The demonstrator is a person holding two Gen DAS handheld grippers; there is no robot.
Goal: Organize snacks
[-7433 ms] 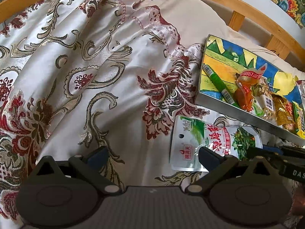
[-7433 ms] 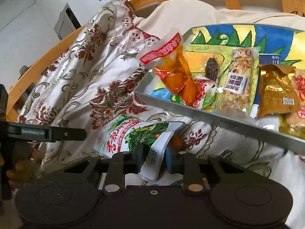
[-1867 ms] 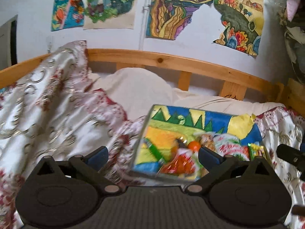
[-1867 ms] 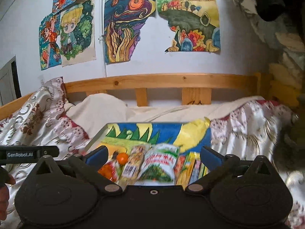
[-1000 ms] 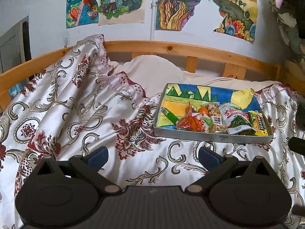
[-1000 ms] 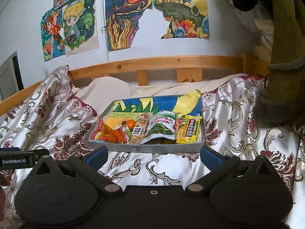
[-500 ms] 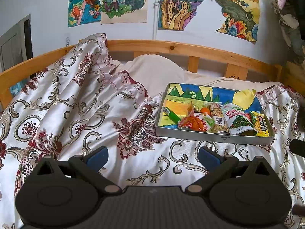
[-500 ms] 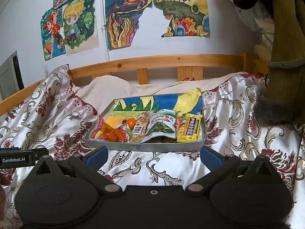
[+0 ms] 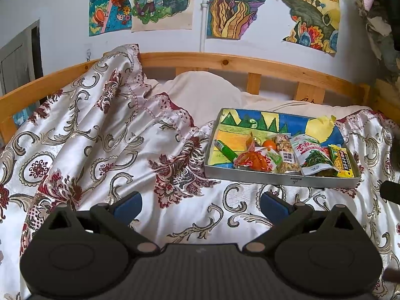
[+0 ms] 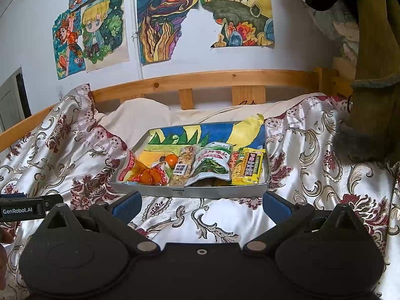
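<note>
Metal tray (image 10: 190, 192) of several snack packets, one orange (image 10: 171, 160), both grippers (image 9: 200, 203) (image 10: 201, 203) released, empty.

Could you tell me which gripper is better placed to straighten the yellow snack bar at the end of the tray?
Right, probably. The right gripper is open and faces the tray nearly head-on, with the yellow snack bar just ahead. The left gripper, also open, has the tray off to its right.

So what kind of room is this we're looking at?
Most likely a bedroom, perhaps a child's. A wooden bed frame holds a patterned quilt and a pillow, and hand-coloured drawings are stuck to the wall. A tray of snacks sits on the bed.
</note>
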